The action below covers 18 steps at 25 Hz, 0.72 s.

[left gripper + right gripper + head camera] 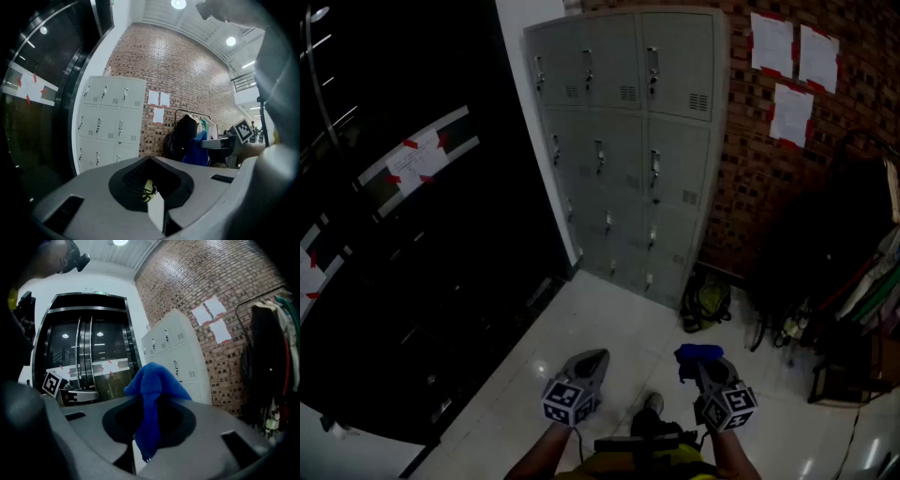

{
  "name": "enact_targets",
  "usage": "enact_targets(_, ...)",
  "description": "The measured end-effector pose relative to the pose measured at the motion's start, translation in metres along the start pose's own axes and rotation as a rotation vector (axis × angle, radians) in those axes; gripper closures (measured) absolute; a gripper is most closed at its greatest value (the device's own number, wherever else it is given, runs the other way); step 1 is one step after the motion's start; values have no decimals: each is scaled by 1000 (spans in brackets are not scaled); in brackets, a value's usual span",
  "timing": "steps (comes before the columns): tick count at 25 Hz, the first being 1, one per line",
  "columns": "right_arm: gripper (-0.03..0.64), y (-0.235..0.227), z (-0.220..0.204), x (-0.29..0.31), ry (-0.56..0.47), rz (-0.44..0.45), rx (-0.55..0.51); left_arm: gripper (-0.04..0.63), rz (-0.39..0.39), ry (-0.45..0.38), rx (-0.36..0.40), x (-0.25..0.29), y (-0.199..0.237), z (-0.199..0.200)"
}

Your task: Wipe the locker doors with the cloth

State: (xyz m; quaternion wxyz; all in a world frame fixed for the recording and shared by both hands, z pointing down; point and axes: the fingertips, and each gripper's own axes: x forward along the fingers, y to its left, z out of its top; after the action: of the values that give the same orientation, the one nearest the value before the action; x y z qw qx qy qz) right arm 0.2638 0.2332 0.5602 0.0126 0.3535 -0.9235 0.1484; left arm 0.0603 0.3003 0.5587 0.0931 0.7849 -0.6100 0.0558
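Though dim, lockers (pixel 623 141) by brick wall (pixel 750 178), tile floor (pixel 609 323); cloth (pixel 152 390) in R gripper (pixel 703 370)

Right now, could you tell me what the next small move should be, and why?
Probably carry the right claw forward and up toward the locker doors: it holds the blue cloth clamped, but the doors stand far ahead of it.

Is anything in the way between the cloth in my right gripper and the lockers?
Nothing visible. Only tiled floor lies between the blue cloth, clamped in the right gripper, and the lockers. A bag sits off to the right, by the brick wall.
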Motion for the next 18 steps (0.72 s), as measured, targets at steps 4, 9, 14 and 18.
enact_targets(4, 551, -40, 47, 96, -23, 52, -21, 592, 46, -21, -22, 76, 60, 37)
enact_targets(9, 551, -87, 87, 203, -26, 101, -62, 592, 87, -29, -10, 165, 129, 64)
enact_targets(14, 551, -121, 96, 274, 0, 68, -24, 592, 38, -3, -30, 233, 180, 73)
enact_targets(18, 551, -168, 101, 338, 9, -38, 4, 592, -50, -4, -27, 310, 222, 88)
